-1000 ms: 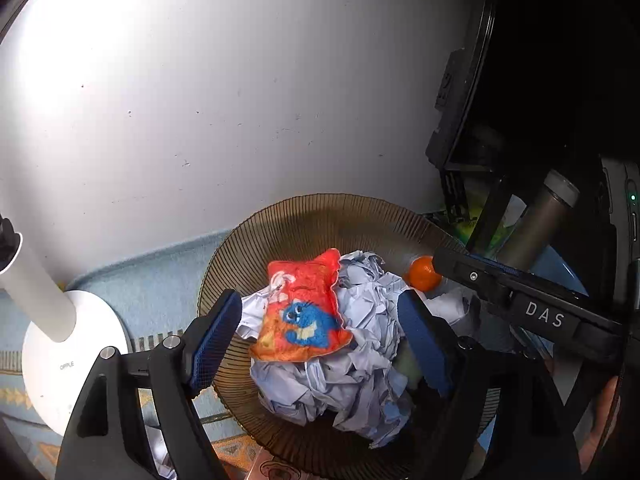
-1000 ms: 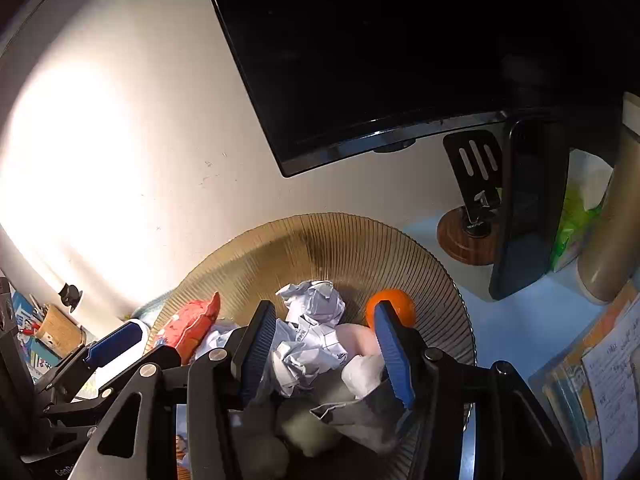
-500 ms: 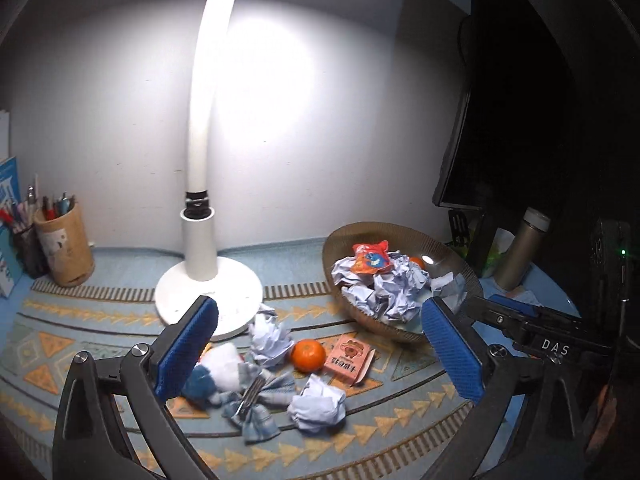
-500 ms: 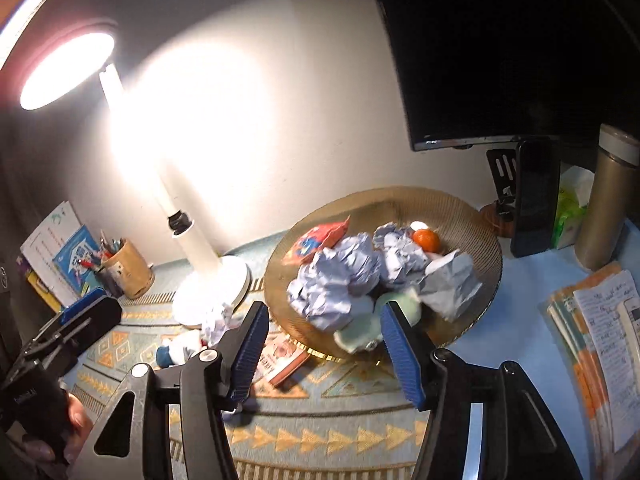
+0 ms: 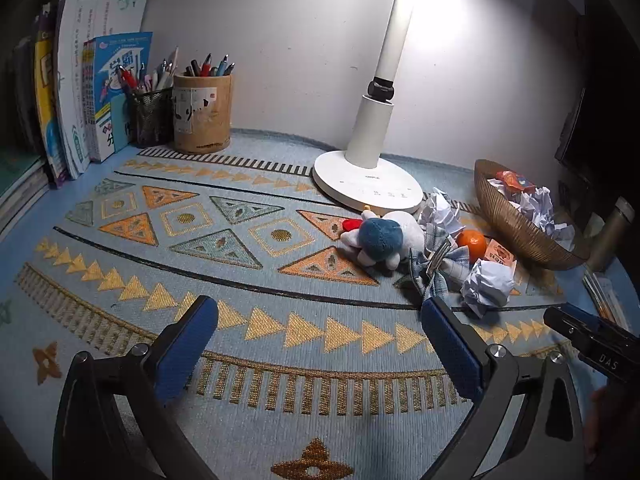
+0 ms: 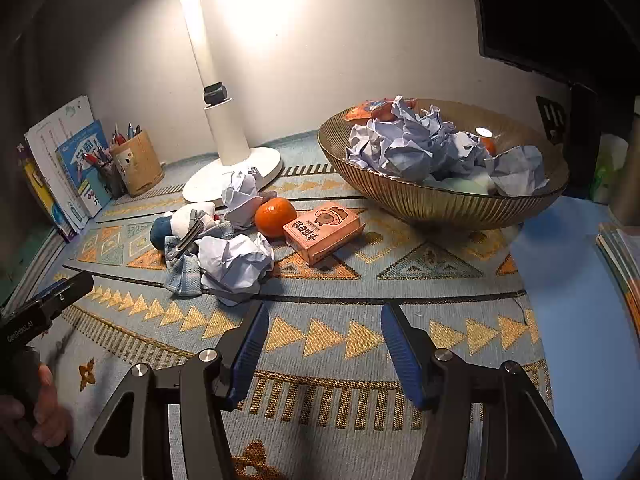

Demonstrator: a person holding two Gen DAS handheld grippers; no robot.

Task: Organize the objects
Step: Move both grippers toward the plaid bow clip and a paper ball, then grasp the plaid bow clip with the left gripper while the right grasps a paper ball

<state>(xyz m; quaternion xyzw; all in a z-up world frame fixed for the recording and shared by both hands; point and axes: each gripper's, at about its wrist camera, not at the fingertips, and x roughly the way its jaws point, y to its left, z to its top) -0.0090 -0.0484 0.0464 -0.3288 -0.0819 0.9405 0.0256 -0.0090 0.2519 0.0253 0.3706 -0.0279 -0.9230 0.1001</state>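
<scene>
A ribbed brown bowl (image 6: pixel 440 200) holds several crumpled paper balls, a red snack packet and an orange; it also shows in the left wrist view (image 5: pixel 516 224). On the mat before it lie a crumpled paper ball (image 6: pixel 236 264), an orange (image 6: pixel 276 217), a pink box (image 6: pixel 324 230), a plaid cloth with a clip (image 6: pixel 184 256), a blue-and-white plush toy (image 5: pixel 380 238) and a second paper ball (image 6: pixel 240 196). My left gripper (image 5: pixel 320 344) is open and empty, low over the mat. My right gripper (image 6: pixel 324 340) is open and empty, just in front of the pile.
A white desk lamp (image 5: pixel 368 184) stands behind the pile. Pen cups (image 5: pixel 202 112) and upright books (image 5: pixel 80 92) stand at the back left. A monitor (image 6: pixel 560 16), a phone stand and a metal flask (image 5: pixel 612 232) are at the right.
Both grippers have pulled back from over the bowl and dropped low over the mat. The left one has swung left, so the pile now lies to its right.
</scene>
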